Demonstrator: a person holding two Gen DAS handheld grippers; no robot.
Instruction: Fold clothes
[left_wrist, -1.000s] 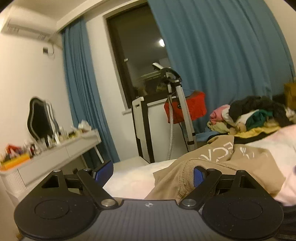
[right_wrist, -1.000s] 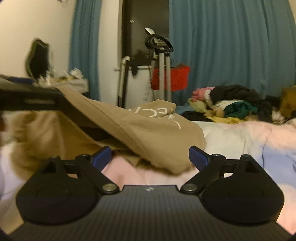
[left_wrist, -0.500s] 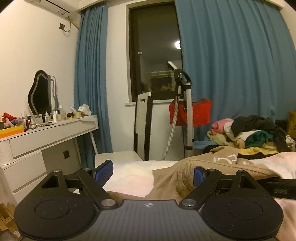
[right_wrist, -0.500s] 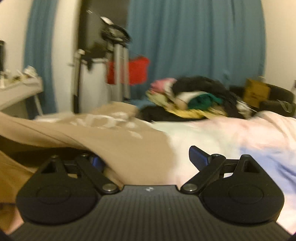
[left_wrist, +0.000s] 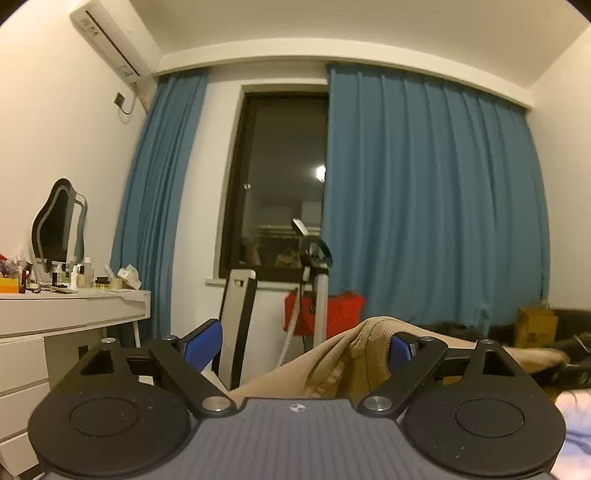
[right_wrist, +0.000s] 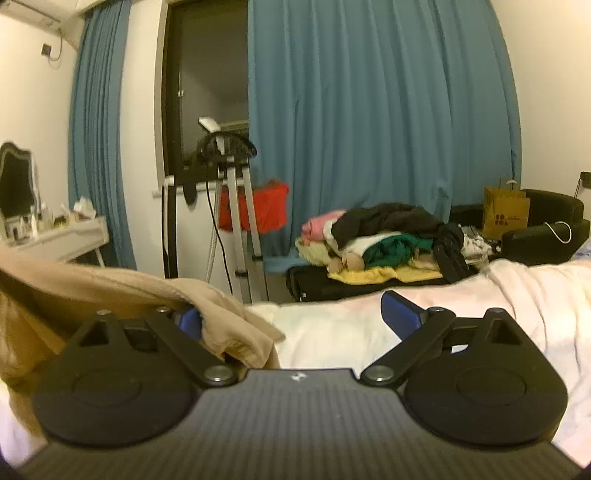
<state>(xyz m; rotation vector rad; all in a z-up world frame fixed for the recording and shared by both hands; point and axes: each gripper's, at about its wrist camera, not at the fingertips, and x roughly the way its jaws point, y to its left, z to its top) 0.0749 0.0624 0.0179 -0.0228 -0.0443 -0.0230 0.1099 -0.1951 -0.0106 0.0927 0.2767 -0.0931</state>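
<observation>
Since a second ago my left tongs (left_wrist: 301, 341) tilt up, both spread wide gripping nothing, tan sweatshirt (right_wrist: 221, 325) draped over right tongs (right_wrist: 291, 314) left finger, soft, floppy, so I'd pinch the ribbed hem (left_wrist: 369, 332).

I see my left gripper (left_wrist: 304, 341) as matte black plastic: round discs, angled linkage bars with silver screws, blue fingertip pads, a ribbed grey deck (tiny round logo). My right gripper (right_wrist: 291, 314) matches it.
</observation>
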